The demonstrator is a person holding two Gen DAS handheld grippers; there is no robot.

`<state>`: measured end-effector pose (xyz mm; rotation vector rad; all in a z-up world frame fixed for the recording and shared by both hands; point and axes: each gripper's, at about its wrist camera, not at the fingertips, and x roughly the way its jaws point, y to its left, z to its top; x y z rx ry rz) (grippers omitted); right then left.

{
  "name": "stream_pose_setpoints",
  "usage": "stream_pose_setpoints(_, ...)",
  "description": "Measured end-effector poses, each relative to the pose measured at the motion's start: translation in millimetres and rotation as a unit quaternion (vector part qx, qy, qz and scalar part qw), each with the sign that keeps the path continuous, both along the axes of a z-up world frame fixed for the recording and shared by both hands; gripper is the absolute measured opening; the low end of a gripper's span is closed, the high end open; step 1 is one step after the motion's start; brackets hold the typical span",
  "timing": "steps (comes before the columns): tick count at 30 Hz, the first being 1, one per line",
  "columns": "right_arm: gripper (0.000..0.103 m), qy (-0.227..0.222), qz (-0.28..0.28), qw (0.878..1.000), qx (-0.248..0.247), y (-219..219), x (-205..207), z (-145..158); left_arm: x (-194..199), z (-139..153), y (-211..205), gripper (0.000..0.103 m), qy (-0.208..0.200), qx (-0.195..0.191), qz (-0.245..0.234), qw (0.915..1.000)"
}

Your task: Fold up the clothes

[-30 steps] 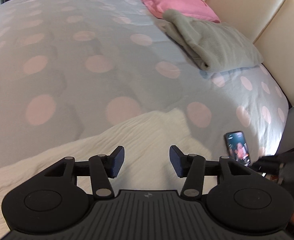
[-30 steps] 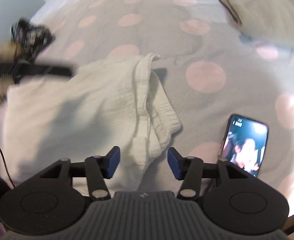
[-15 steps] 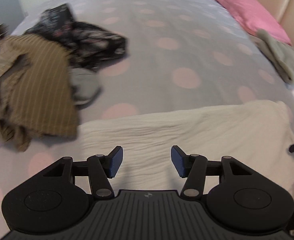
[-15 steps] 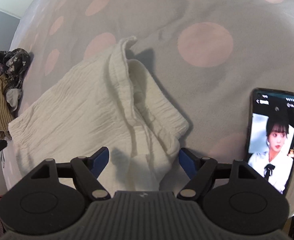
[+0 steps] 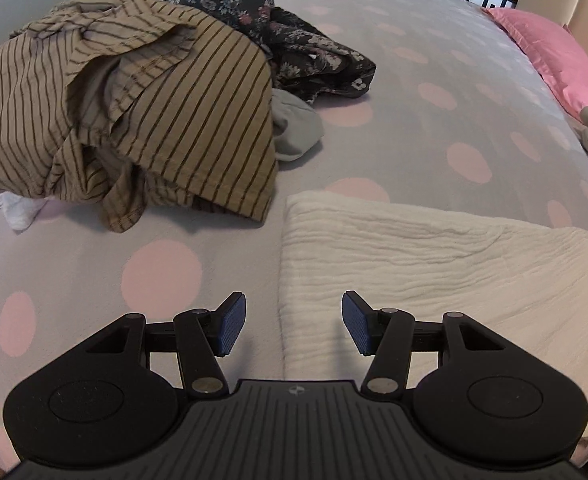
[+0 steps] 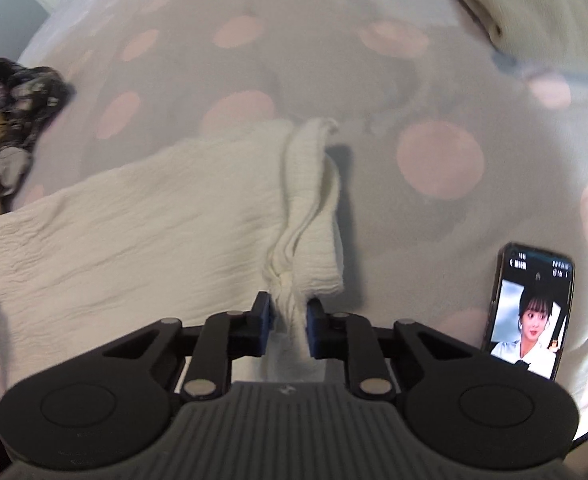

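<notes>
The right gripper (image 6: pixel 288 312) is clamped on a bunched fold of the cream garment (image 6: pixel 142 216), its blue pads pinching the gathered cloth at the garment's near right corner. From there the cream cloth spreads flat toward 10 o'clock across the grey, pink-dotted bedspread (image 6: pixel 374 92), with a doubled-over flap rising toward 12 o'clock just past the pinch. A phone (image 6: pixel 532 310) lies face up at 3 o'clock, screen lit, apart from the cloth.

The left gripper (image 5: pixel 294 328) hangs with its jaws spread wide and nothing between them — it sits over the garment's left edge, the cream cloth (image 5: pixel 434 260) running off toward 3 o'clock. At 10 o'clock lies a heap: a tan striped shirt (image 5: pixel 134 108) with a dark floral piece (image 5: pixel 294 40) behind it. A pink pillow (image 5: pixel 562 56) lies at 2 o'clock.
</notes>
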<state>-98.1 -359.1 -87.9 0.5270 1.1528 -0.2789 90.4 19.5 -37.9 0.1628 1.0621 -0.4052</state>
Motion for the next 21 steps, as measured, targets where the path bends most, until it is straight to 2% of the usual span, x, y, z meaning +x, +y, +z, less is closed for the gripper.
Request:
stream_pose_setpoints(7,0.018,-0.079,0.039,0.995,0.037,39,10,63,-9,4,22,0.050,0.012,-0.019,0.007,0.9997)
stream_pose_setpoints(13,0.017,-0.120,0.110,0.985,0.048,97,37,103,-16,12,31,0.050,0.010,-0.033,0.008,0.9994)
stream_pose_setpoints(17,0.017,-0.135,0.164,0.975,0.064,141,63,114,-21,18,38,0.050,0.007,-0.047,0.005,0.9989)
stream_pose_setpoints(21,0.017,-0.128,0.212,0.966,0.081,187,90,103,-25,22,47,0.050,0.004,-0.060,0.010,0.9982)
